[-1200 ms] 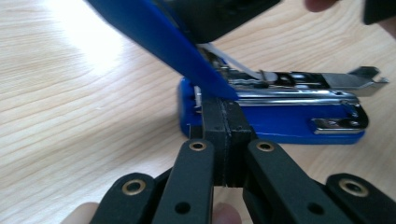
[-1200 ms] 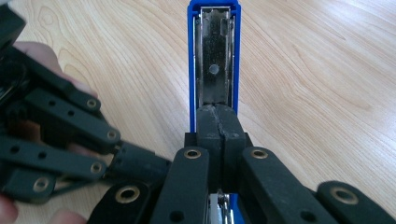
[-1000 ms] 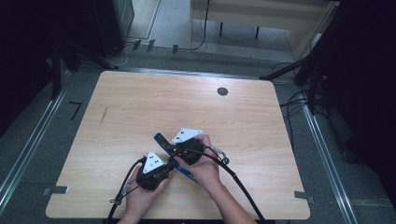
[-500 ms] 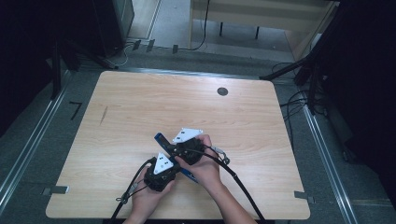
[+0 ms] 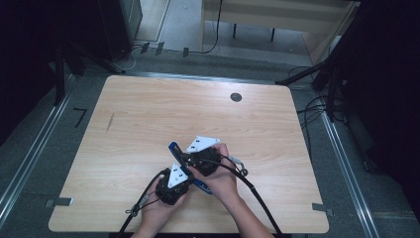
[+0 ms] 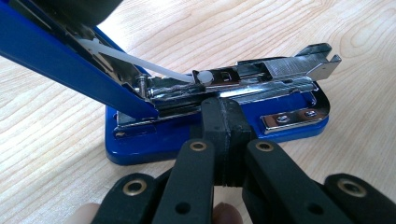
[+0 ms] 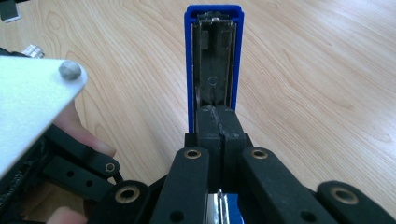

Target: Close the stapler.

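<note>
The stapler (image 5: 188, 166) lies opened on the table (image 5: 148, 114) near its front edge, between the left gripper (image 5: 182, 174) and right gripper (image 5: 190, 158).

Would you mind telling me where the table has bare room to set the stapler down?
The table is bare from its far edge and grommet down to the hands, and along both sides. It is crowded near the front edge, around the stapler.

stapler (image 6: 219, 135): blue shell, silver metal inside, white strip | left gripper (image 6: 224, 135): black, brass rivets | right gripper (image 7: 218, 126): black, grey plate | surface (image 5: 148, 124): pale wood grain, dark round cap far right
</note>
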The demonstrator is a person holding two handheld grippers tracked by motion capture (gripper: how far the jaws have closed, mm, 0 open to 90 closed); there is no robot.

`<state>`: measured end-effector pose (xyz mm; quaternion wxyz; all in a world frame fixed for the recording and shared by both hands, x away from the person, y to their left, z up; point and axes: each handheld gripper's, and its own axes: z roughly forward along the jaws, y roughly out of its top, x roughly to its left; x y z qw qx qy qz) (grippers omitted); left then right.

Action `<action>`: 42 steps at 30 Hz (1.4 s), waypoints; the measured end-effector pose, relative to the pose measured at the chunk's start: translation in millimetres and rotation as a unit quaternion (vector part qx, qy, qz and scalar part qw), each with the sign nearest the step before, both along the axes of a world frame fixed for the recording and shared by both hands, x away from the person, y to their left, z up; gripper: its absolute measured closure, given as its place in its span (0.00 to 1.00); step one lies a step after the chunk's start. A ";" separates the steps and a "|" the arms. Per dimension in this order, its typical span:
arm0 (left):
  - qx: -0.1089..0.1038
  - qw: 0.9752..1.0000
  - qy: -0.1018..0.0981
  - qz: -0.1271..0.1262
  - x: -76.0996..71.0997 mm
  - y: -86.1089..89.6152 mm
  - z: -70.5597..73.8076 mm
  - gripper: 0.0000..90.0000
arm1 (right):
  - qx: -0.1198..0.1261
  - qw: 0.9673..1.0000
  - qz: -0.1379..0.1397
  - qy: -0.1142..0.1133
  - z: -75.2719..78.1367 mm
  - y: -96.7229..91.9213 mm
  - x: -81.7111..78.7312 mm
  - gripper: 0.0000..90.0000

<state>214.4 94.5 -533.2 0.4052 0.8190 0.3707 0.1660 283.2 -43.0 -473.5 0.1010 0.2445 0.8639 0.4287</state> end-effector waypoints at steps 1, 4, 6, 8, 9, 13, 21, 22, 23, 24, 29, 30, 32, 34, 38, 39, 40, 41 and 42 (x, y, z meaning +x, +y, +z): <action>0.000 1.000 0.000 0.000 0.1 0.0 -0.1 1.00 | 0.001 1.000 -0.001 -0.001 0.5 -0.5 -0.3 1.00; -0.002 1.000 0.000 0.000 0.2 0.1 -0.1 1.00 | 0.004 1.000 -0.001 -0.005 2.2 -2.8 -1.6 1.00; -0.002 1.000 0.000 0.000 0.2 0.1 -0.1 1.00 | 0.004 1.000 0.000 -0.006 3.1 -4.3 -2.6 1.00; -0.002 1.000 0.000 0.000 0.2 0.1 -0.1 1.00 | 0.005 1.000 -0.001 -0.004 3.7 -5.9 -3.7 1.00; -0.002 1.000 0.001 0.000 0.2 0.1 -0.1 1.00 | 0.005 1.000 -0.002 -0.006 3.8 -7.0 -4.0 1.00; -0.002 1.000 0.000 0.001 0.2 0.0 -0.1 1.00 | 0.008 1.000 -0.001 -0.005 4.3 -10.7 -5.9 1.00; -0.002 1.000 0.000 0.000 0.2 0.0 -0.1 1.00 | 0.012 1.000 -0.005 -0.003 4.3 -16.7 -9.2 1.00; -0.002 1.000 0.000 0.000 0.2 0.1 -0.1 1.00 | 0.012 1.000 -0.006 -0.003 4.4 -17.4 -9.5 1.00; -0.001 1.000 0.000 0.000 0.2 0.1 -0.1 1.00 | 0.014 1.000 -0.006 -0.003 4.1 -17.9 -9.8 1.00; -0.001 1.000 0.000 -0.001 0.2 0.1 -0.1 1.00 | 0.014 1.000 -0.005 -0.003 3.9 -18.6 -10.1 1.00; -0.001 1.000 0.001 -0.001 0.2 0.1 0.0 1.00 | 0.017 1.000 -0.008 -0.002 3.1 -21.5 -12.2 1.00; -0.001 1.000 0.001 -0.001 0.2 0.2 0.0 1.00 | 0.017 1.000 -0.008 -0.001 3.1 -22.1 -12.4 1.00; -0.001 1.000 0.001 -0.002 0.3 0.2 0.0 1.00 | 0.016 1.000 -0.007 -0.003 3.1 -23.4 -13.0 1.00; -0.001 1.000 0.001 -0.002 0.3 0.3 0.0 1.00 | 0.016 1.000 -0.008 0.000 3.0 -24.7 -14.1 1.00; -0.001 1.000 0.001 -0.002 0.3 0.3 0.0 1.00 | 0.023 1.000 -0.009 0.004 1.8 -28.1 -15.0 1.00; -0.001 1.000 0.002 -0.002 0.2 0.2 0.0 1.00 | 0.025 1.000 -0.010 0.004 1.4 -28.6 -15.2 1.00; -0.001 1.000 0.002 -0.002 0.2 0.2 0.0 1.00 | 0.026 1.000 -0.010 0.004 0.9 -28.8 -15.3 1.00; -0.001 1.000 0.001 -0.002 0.2 0.2 0.0 1.00 | 0.026 1.000 -0.011 0.006 0.7 -28.8 -15.9 1.00; -0.001 1.000 0.001 -0.002 0.1 0.2 0.0 1.00 | 0.027 1.000 -0.011 0.006 0.4 -28.8 -16.0 1.00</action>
